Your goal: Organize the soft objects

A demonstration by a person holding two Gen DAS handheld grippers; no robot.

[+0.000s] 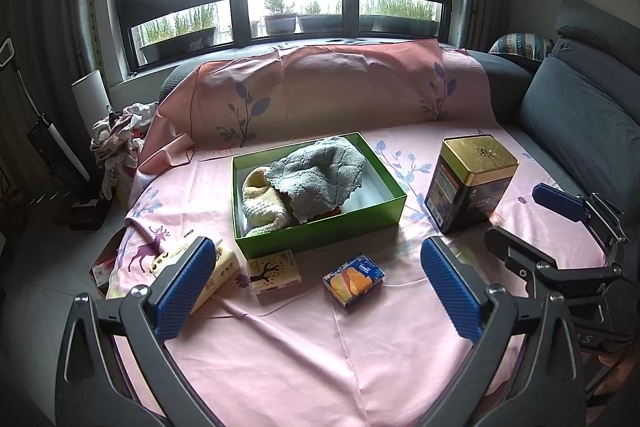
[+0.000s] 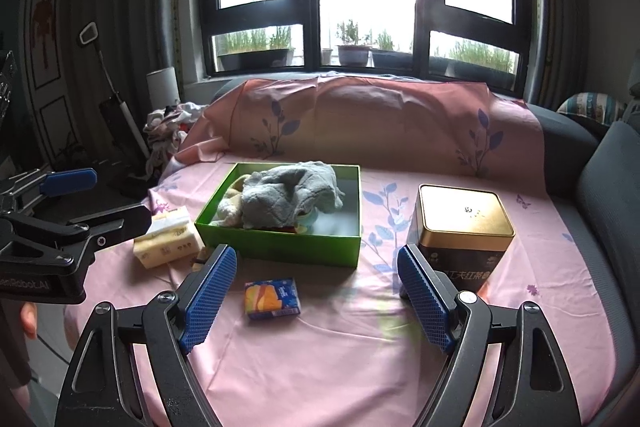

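Observation:
A green box (image 1: 320, 227) (image 2: 280, 247) stands on the pink sheet. It holds a grey quilted cloth (image 1: 320, 173) (image 2: 288, 195) over a cream knitted item (image 1: 260, 199) (image 2: 230, 209). My left gripper (image 1: 320, 279) is open and empty, low over the sheet in front of the box; it also shows at the left of the right wrist view (image 2: 104, 199). My right gripper (image 2: 316, 291) is open and empty, in front of the box, and shows at the right edge of the left wrist view (image 1: 528, 215).
A blue-orange tissue pack (image 1: 354, 279) (image 2: 273, 298) lies in front of the box. A yellow tree-print pack (image 1: 274, 271) and a cream tissue pack (image 1: 218, 267) (image 2: 168, 237) lie at the left. A gold-lidded tin (image 1: 470, 183) (image 2: 464, 231) stands at the right. Grey sofa cushions (image 1: 580, 115) line the right.

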